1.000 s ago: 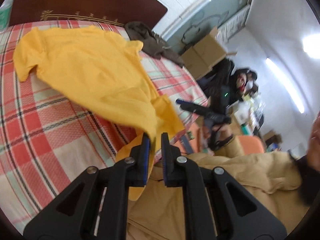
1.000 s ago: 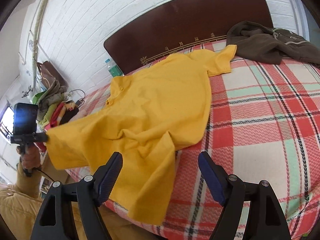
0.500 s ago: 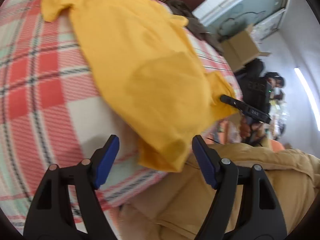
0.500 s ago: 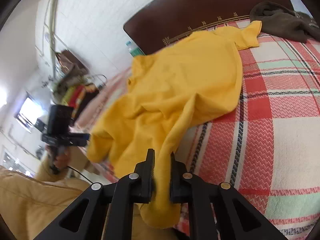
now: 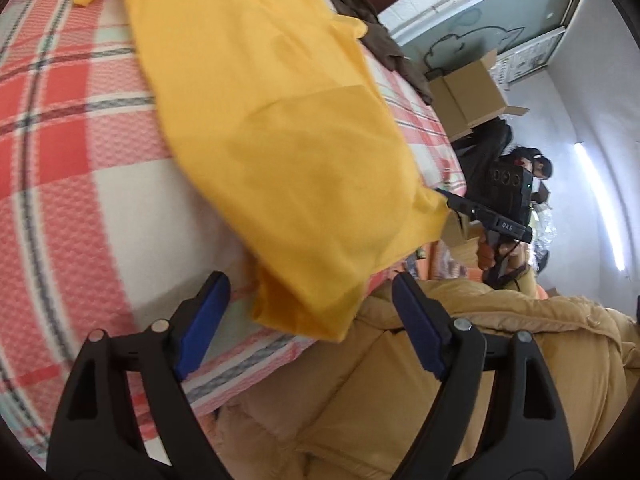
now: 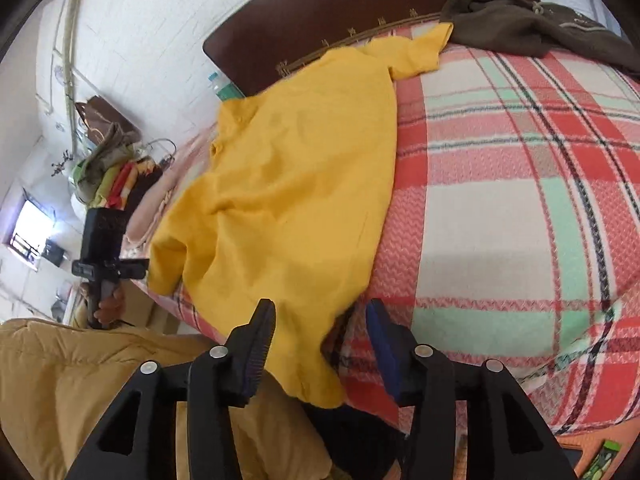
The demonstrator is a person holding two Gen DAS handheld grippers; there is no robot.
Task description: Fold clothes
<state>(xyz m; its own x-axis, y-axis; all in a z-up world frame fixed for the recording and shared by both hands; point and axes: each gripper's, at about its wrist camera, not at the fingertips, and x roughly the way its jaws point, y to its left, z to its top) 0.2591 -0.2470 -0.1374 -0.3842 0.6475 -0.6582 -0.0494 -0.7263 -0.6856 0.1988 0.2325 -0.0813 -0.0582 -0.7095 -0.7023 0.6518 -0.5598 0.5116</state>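
Observation:
A yellow T-shirt [image 5: 272, 120] lies spread on the red plaid bed [image 5: 60, 140], its hem hanging over the near edge. My left gripper [image 5: 308, 328] is open at the bed edge, with the shirt's lower corner just ahead between the jaws but not gripped. In the right wrist view the shirt [image 6: 288, 184] runs from the headboard to the near edge. My right gripper [image 6: 320, 340] is open, its jaws either side of the hanging hem corner, not closed on it. The right gripper also shows in the left wrist view [image 5: 480, 212] beside the shirt's other corner.
A dark brown garment [image 6: 532, 20] lies at the bed's far right by the brown headboard [image 6: 360, 4]. Cardboard boxes [image 5: 472, 92] stand beyond the bed. A pile of clothes [image 6: 112, 176] sits to the left. My tan jacket [image 5: 440, 380] fills the foreground.
The left gripper let go of the shirt corner a second ago and stays open. The right gripper closed on the hem half a second ago and has now opened, and the shirt lies flatter.

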